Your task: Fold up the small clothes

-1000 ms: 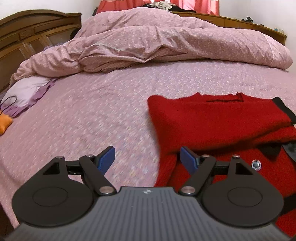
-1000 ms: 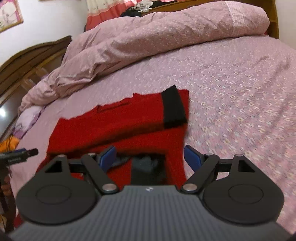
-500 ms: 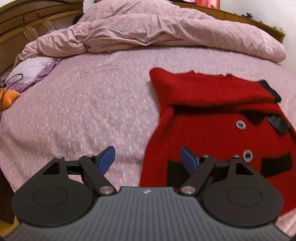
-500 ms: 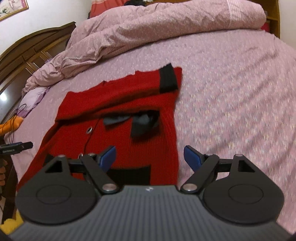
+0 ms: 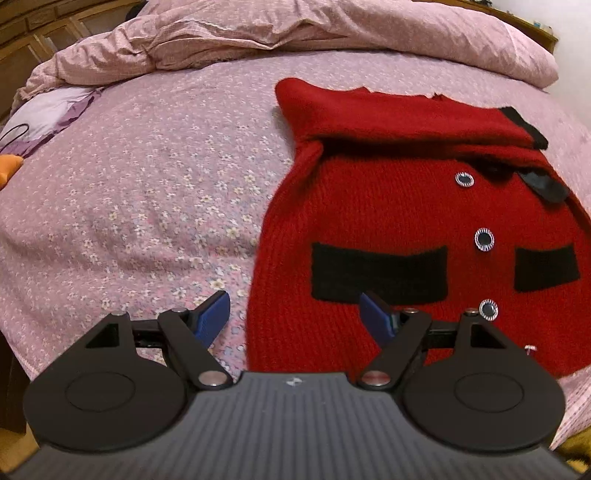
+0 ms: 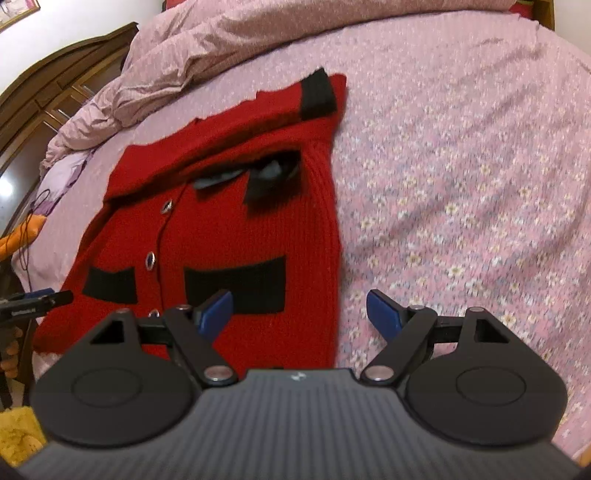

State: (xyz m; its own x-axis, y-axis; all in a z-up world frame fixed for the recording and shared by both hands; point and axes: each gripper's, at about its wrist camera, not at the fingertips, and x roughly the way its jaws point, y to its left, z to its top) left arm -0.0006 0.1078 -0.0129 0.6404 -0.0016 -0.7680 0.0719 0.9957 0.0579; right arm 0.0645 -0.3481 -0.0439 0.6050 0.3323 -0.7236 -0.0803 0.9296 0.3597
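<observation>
Left wrist view: the left tool (image 5: 294, 314) is released, its body hiding the near hem of the cardigan (image 5: 388, 206) on the bed (image 5: 147, 184). Right wrist view: the right tool (image 6: 299, 310) is released; the cardigan (image 6: 207, 229) has its collar shadowed and indistinct.

This is a bedroom in a home. A wide bed (image 5: 140, 192) with a pink sheet printed with small flowers fills both views. At the far side lies a crumpled pink duvet (image 5: 332, 33). At the far left stands a dark wooden headboard (image 6: 55, 92) with carved panels. A framed picture (image 6: 16, 13) hangs on the white wall.
</observation>
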